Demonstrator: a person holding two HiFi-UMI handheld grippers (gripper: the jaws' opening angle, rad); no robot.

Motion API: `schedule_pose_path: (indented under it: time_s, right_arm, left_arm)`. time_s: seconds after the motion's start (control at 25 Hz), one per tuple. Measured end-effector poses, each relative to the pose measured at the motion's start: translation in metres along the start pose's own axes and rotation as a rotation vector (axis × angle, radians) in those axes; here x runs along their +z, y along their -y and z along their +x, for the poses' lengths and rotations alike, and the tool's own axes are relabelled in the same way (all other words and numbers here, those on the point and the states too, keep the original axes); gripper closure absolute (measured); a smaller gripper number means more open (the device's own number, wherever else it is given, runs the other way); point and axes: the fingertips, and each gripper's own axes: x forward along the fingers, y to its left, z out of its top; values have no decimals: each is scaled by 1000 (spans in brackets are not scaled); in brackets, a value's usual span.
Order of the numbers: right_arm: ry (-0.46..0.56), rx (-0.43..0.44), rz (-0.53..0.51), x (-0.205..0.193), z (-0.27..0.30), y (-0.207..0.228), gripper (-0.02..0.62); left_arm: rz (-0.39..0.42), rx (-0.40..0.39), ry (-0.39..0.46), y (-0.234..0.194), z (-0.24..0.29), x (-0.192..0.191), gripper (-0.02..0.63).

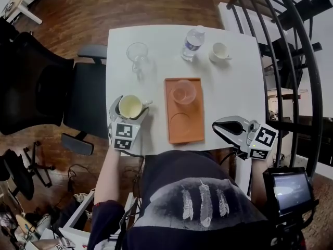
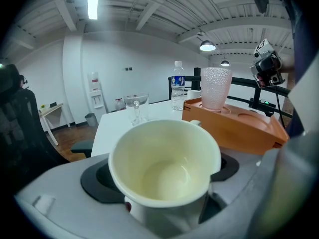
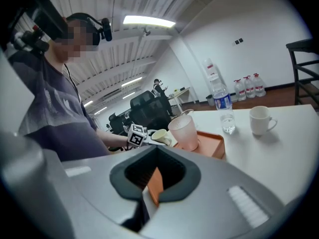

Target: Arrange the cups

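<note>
Nearest the person, the left claw (image 1: 129, 104) is clamped around a cream cup (image 1: 130, 108) at the near left part of the white table (image 1: 229, 92). The pads press on the cup's two sides and its open mouth faces up. Whether the cup rests on the table or is just clear of it cannot be told. Across the near edge, the right claw (image 1: 217, 126) is clenched with nothing between its jaws, and it hangs just beside the near right corner of the orange tray (image 1: 191, 132). The tray lies between the two claws, and its near round recess (image 1: 179, 120) is bare. Its far recess holds a pink translucent cup (image 1: 183, 91), standing upright. Beyond the tray, along the far side of the table, stand a clear glass (image 1: 137, 52), a water bottle (image 1: 193, 44) and a white mug (image 1: 219, 51), well apart from one another and none of them on the tray. The arranging looks about half done: one cup is seated, and the cream cup is in hand. It seems meant for the bare recess just beside it, which would take a short carry to the right and a level set-down. Whether the glass and the mug also belong to the task is not clear.
</note>
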Motion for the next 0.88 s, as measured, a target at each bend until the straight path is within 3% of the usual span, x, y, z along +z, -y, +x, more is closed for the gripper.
schedule_pose_path:
  time_s: [0.56, 0.72, 0.88]
  right_arm:
    - [-9, 0, -5, -2, 1, -1, 592]
    - [-13, -1, -6, -1, 2, 0, 592]
    - [-8, -6, -9, 0, 0, 3, 592]
  left_arm:
    - [27, -8, 106, 5, -5, 1, 121]
    - [43, 1, 115, 3, -5, 1, 129]
    - [8, 8, 95, 3, -3, 1, 130]
